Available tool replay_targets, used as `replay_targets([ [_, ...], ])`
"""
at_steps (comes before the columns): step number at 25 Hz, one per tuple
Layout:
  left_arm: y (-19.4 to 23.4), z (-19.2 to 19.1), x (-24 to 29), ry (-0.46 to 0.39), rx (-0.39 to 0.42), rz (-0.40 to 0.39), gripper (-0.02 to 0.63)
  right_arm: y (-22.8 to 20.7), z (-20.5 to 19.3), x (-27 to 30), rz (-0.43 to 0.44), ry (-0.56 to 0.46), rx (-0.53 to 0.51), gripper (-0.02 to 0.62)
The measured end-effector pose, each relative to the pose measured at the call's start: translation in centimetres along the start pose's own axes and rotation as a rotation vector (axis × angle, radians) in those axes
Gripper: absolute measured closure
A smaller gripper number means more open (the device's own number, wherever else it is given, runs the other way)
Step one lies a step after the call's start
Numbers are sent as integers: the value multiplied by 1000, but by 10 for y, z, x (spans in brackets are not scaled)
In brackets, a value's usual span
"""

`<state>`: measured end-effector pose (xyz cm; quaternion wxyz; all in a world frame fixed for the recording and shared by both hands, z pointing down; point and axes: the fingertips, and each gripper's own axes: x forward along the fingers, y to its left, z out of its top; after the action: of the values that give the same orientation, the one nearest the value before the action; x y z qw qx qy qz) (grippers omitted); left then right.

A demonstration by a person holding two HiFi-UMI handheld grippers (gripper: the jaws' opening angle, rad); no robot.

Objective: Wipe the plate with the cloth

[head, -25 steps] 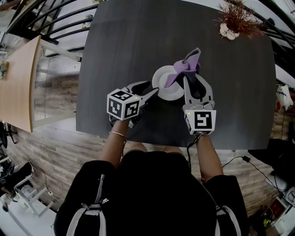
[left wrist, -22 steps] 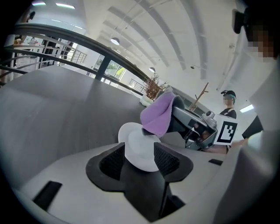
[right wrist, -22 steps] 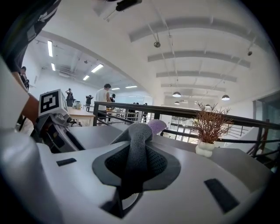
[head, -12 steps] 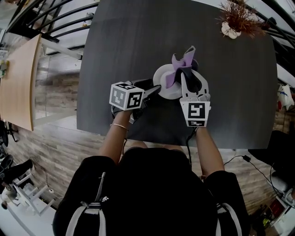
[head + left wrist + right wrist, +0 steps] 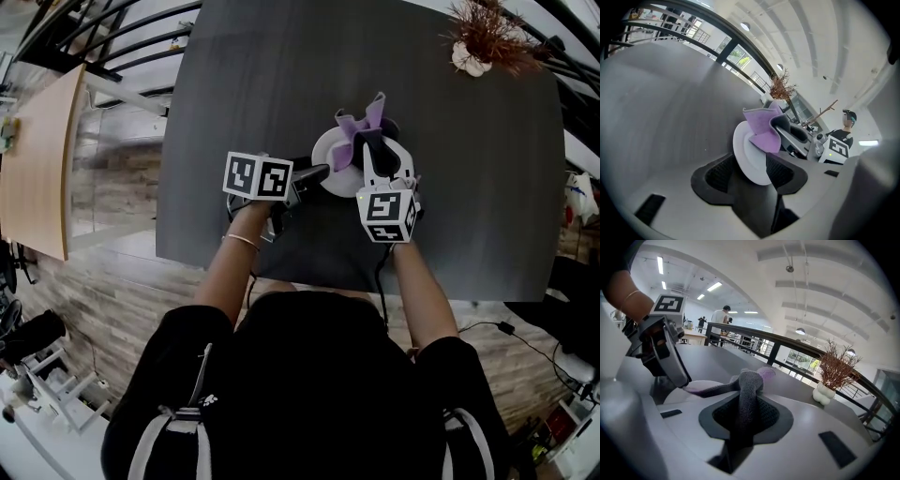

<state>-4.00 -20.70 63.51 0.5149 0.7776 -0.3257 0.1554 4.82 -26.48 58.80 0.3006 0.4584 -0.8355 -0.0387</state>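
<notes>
A white plate (image 5: pixel 330 167) lies on the dark table (image 5: pixel 262 84). My left gripper (image 5: pixel 317 172) is at the plate's left rim. In the left gripper view the plate (image 5: pixel 747 154) stands between the jaws of my left gripper (image 5: pixel 750 171). Those jaws have just been opening and now stand wide. My right gripper (image 5: pixel 373 142) is over the plate, shut on a purple cloth (image 5: pixel 352 127). The cloth (image 5: pixel 747 390) is bunched between the right pads and trails onto the plate. From the left gripper view the cloth (image 5: pixel 761 129) rests on the plate's face.
A dried plant in a white vase (image 5: pixel 478 42) stands at the table's far right corner. A wooden counter (image 5: pixel 33 169) and a dark railing (image 5: pixel 122 47) run along the left. The table's near edge is just in front of the person's body. People (image 5: pixel 723 317) stand far off.
The right gripper has come down and the cloth now sits lower on the plate. Both grippers have rolled; their marker cubes show different faces. The left gripper stayed at the plate's rim.
</notes>
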Motion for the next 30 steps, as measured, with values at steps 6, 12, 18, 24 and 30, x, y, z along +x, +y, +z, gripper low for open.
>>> replay_targets([
  [6,-3,1,0,6,-35,-42,390,4,-21,8,7,100,-49,531],
  [12,-3,1,1,12,-47,-50,390,7,-28,13,36,128,-63,531],
  [18,-4,4,1,-8,-101,-84,390,13,-31,15,65,155,-30,534],
  [24,-10,10,4,-42,-175,-157,390,10,-34,15,81,161,63,534],
  [30,-5,14,5,-61,-195,-141,403,9,-35,16,91,158,98,535],
])
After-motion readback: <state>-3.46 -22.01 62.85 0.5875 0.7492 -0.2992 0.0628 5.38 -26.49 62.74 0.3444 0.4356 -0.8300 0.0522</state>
